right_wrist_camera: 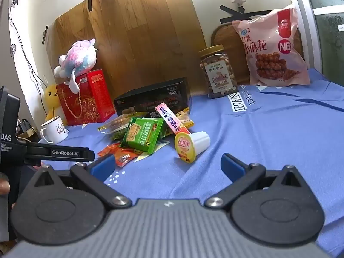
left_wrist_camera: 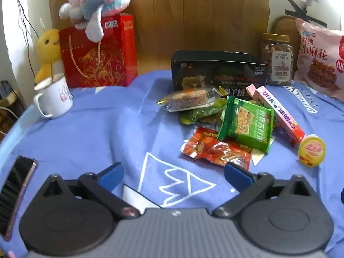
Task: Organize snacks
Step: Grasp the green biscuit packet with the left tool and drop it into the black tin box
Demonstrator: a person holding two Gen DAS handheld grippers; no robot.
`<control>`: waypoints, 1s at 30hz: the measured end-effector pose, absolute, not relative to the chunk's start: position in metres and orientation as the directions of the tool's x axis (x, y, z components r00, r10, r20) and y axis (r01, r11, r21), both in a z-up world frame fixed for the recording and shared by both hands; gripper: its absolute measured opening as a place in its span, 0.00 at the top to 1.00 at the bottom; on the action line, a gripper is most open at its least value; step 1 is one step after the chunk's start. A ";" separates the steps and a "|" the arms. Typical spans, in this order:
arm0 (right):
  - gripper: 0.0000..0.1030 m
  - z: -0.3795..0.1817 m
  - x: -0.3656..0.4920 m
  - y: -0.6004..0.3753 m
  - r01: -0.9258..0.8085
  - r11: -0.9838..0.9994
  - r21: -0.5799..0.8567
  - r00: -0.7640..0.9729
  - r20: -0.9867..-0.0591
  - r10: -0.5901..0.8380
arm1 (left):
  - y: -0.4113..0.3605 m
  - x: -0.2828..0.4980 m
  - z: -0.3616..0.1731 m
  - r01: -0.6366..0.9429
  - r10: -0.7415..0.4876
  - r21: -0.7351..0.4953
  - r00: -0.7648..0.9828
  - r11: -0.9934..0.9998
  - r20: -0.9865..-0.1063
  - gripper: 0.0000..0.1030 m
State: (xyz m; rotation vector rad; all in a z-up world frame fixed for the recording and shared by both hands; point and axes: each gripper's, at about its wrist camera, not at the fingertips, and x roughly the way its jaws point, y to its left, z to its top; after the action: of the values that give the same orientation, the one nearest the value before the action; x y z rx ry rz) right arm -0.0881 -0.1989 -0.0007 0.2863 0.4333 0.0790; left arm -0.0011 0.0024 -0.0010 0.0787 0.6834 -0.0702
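Snacks lie in a loose heap on the blue cloth [left_wrist_camera: 86,129], just in front of the open black box [left_wrist_camera: 217,71], and by the look of it none has been sorted yet: the box's inside is hidden from both cameras, so whether anything is already in it cannot be told. The heap holds a clear-wrapped grain bar [left_wrist_camera: 189,100], a dark green packet [left_wrist_camera: 200,115] under it, a bright green cracker pack [left_wrist_camera: 247,124] leaning across a red packet [left_wrist_camera: 217,150], a long pink box [left_wrist_camera: 279,116] and a small jelly cup [left_wrist_camera: 311,151] lying on its side, a little apart from the rest. My judgement is that the work is at its very start, with every loose item left to place.

The left gripper [left_wrist_camera: 173,172] hovers low over the cloth with its blue fingers [left_wrist_camera: 111,175] spread wide and nothing between them; its right finger sits just beside the red packet's edge. The right gripper [right_wrist_camera: 167,164] is likewise spread and empty, close to the jelly cup.

Only the left view shows a phone [left_wrist_camera: 17,195] lying at the cloth's near left edge. Only the right view shows the cup's white ribbed body, the other handheld unit's black arm [right_wrist_camera: 64,152], and the whole pink snack bag [right_wrist_camera: 273,49] beside the nut jar [right_wrist_camera: 219,73]. Both views take in the red gift bag [left_wrist_camera: 99,53], the mug [left_wrist_camera: 53,99] and the plush toys
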 end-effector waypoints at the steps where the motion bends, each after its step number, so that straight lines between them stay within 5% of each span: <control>1: 0.00 -0.001 -0.088 -0.199 -0.009 0.954 0.301 0.897 -0.419 0.141 | 0.001 0.001 -0.009 0.093 -0.041 0.049 0.772 0.994 -0.634 0.00; 9: 0.02 -0.001 -0.078 -0.188 -0.064 0.970 0.237 0.905 -0.396 0.156 | 0.050 0.014 -0.014 0.123 -0.152 -0.090 0.788 0.988 -0.596 0.09; 14: 0.29 -0.007 -0.056 -0.174 -0.154 0.965 0.214 0.873 -0.428 0.235 | 0.069 0.027 -0.003 0.168 -0.246 -0.188 0.794 0.968 -0.555 0.12; 17: 0.50 -0.014 -0.030 -0.172 -0.191 0.945 0.267 0.830 -0.470 0.301 | 0.061 0.046 0.007 0.272 -0.361 -0.240 0.753 0.932 -0.550 0.25; 20: 0.57 -0.022 -0.001 -0.170 -0.185 0.933 0.310 0.797 -0.508 0.327 | 0.038 0.061 0.008 0.391 -0.455 -0.235 0.713 0.890 -0.534 0.44; 30: 0.57 -0.033 0.039 -0.160 -0.193 0.949 0.249 0.753 -0.583 0.306 | -0.012 0.099 -0.028 0.528 -0.592 -0.318 0.502 0.787 -0.630 0.76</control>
State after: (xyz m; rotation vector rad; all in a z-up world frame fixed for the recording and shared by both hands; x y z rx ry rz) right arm 0.0393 -0.1603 -0.0329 0.1775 0.6652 0.2740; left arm 0.0991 -0.0119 -0.0278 -0.0880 0.7953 -0.6780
